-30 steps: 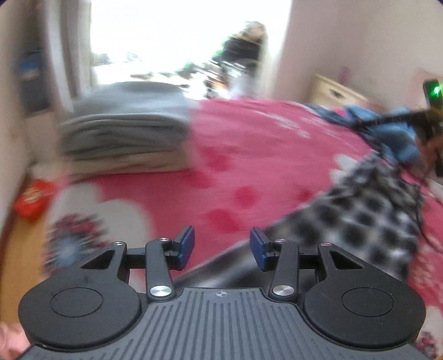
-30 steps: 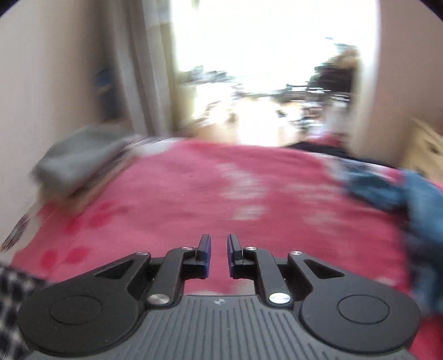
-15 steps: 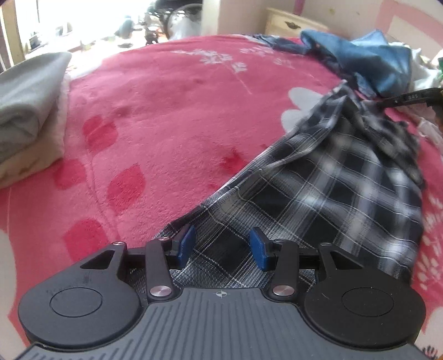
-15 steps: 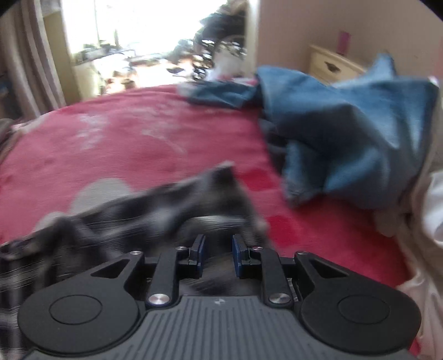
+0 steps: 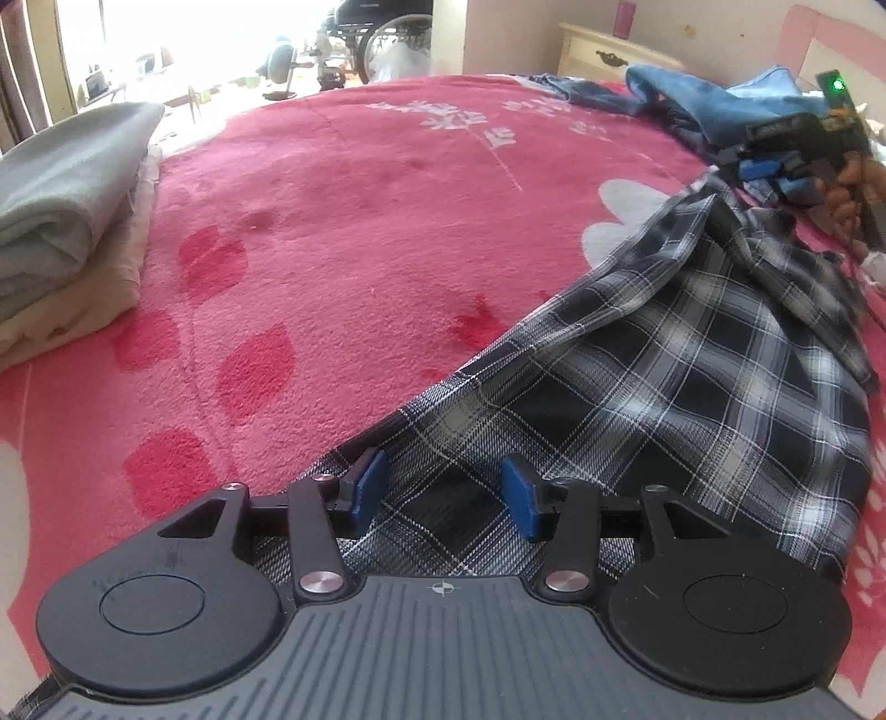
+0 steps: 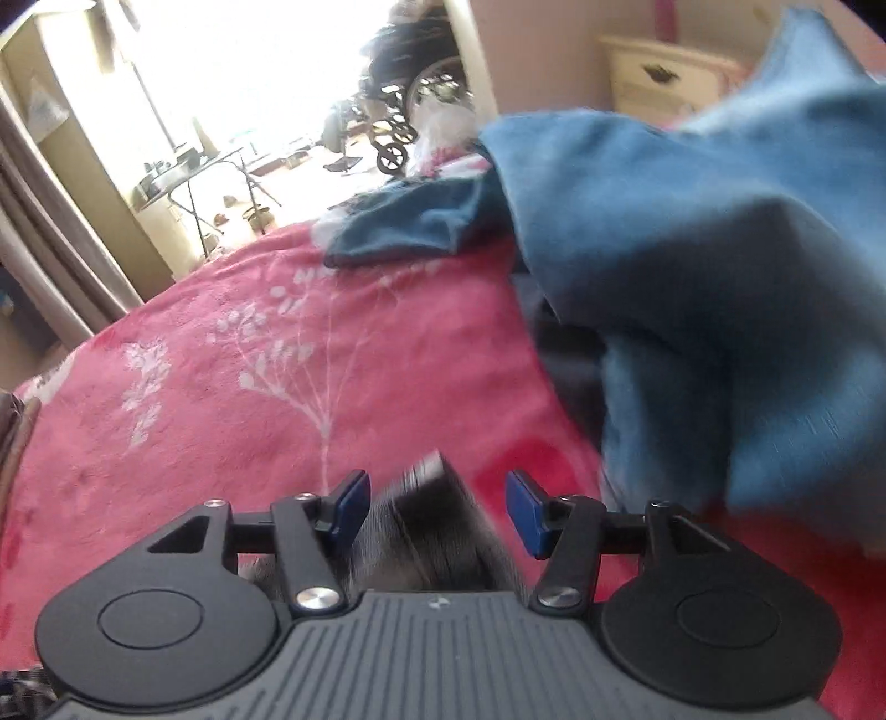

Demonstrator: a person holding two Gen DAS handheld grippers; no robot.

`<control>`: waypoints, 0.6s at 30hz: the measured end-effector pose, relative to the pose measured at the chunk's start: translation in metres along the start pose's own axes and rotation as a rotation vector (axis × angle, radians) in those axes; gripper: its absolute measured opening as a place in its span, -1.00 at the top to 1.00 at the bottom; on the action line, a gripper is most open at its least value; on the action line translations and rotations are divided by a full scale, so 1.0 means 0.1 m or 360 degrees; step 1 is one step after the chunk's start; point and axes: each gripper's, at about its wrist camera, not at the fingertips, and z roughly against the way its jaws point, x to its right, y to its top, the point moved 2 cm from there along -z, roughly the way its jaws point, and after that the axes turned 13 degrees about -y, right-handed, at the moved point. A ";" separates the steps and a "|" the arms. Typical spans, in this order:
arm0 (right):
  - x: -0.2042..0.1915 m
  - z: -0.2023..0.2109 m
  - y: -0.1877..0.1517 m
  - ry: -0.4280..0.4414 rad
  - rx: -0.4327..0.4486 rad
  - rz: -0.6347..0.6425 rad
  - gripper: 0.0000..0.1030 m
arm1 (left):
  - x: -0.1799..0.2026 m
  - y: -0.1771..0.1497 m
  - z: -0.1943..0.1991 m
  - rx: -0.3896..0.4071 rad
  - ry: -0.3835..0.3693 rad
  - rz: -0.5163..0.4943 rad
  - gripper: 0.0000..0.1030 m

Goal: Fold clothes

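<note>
A black-and-white plaid garment lies spread on the red floral blanket, its long edge running diagonally. My left gripper hovers over the garment's near corner. Its jaws are opening slightly, with cloth lying flat beneath and between them, and the pads do not press on it. My right gripper is at the garment's far end. Its jaws are opening, and a blurred plaid corner rises between them without touching either pad. In the left wrist view the right gripper appears at the upper right, held by a hand.
A stack of folded grey and cream cloths sits at the blanket's left edge. A crumpled blue garment is heaped just right of my right gripper. A cream nightstand and a wheelchair stand beyond the bed.
Both grippers swung down onto the plaid garment. The left one has held still over the near corner since. The right one's jaws have spread wide, away from the plaid corner.
</note>
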 end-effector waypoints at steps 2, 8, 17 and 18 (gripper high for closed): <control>-0.03 -0.14 0.04 -0.0030 -0.0053 0.0032 -0.11 | 0.01 0.00 -0.01 0.0000 0.0009 -0.0003 0.07; -0.07 -0.31 0.04 0.0014 -0.0095 0.0093 0.90 | 0.03 0.00 -0.01 -0.0003 0.0023 -0.0003 0.07; -0.03 -0.54 0.07 -0.0037 0.0012 0.0041 0.96 | 0.06 0.01 -0.02 -0.0024 0.0054 -0.0016 0.07; 0.00 -0.53 0.08 -0.0042 0.0021 -0.0006 0.95 | 0.06 0.01 -0.02 -0.0023 0.0055 -0.0016 0.07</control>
